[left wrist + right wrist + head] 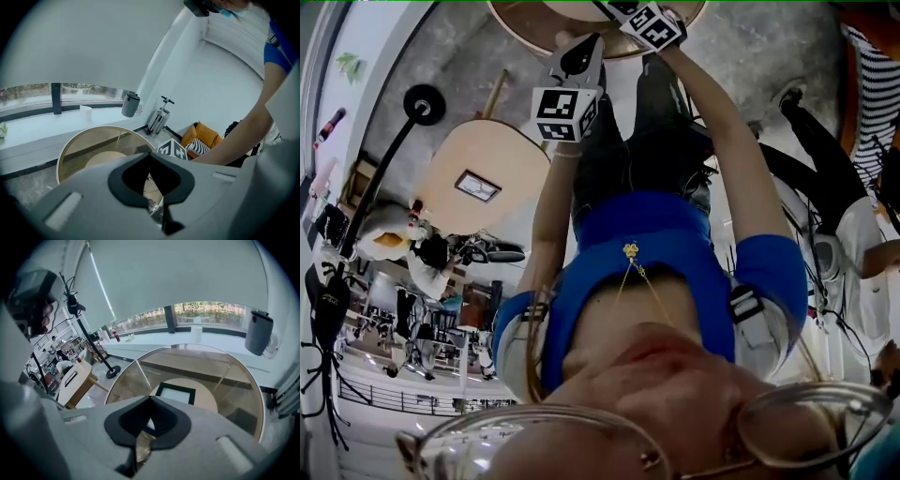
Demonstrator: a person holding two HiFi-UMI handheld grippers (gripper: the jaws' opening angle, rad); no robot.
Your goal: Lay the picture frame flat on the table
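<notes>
The right gripper (149, 397) has its jaws pressed together on nothing, and so does the left gripper (150, 153). Just beyond the right one, the picture frame (177, 393) lies flat and face up on the round glass table (225, 366). Its long axis runs across the view, and it has a black border round a pale centre.

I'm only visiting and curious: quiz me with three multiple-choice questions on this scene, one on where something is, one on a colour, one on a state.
1. Where is the picture frame?
A. lying on the round glass table
B. on the floor
C. between a gripper's jaws

2. What colour is the frame's border?
A. white
B. dark
C. orange

3. How do the jaws of the right gripper stand?
A. clamped on the frame
B. wide apart
C. together, with nothing between them

Answers:
1 A: the right gripper view shows it flat on the glass top.
2 B: a dark border surrounds a pale middle.
3 C: the jaws meet and the frame lies beyond them.
</notes>
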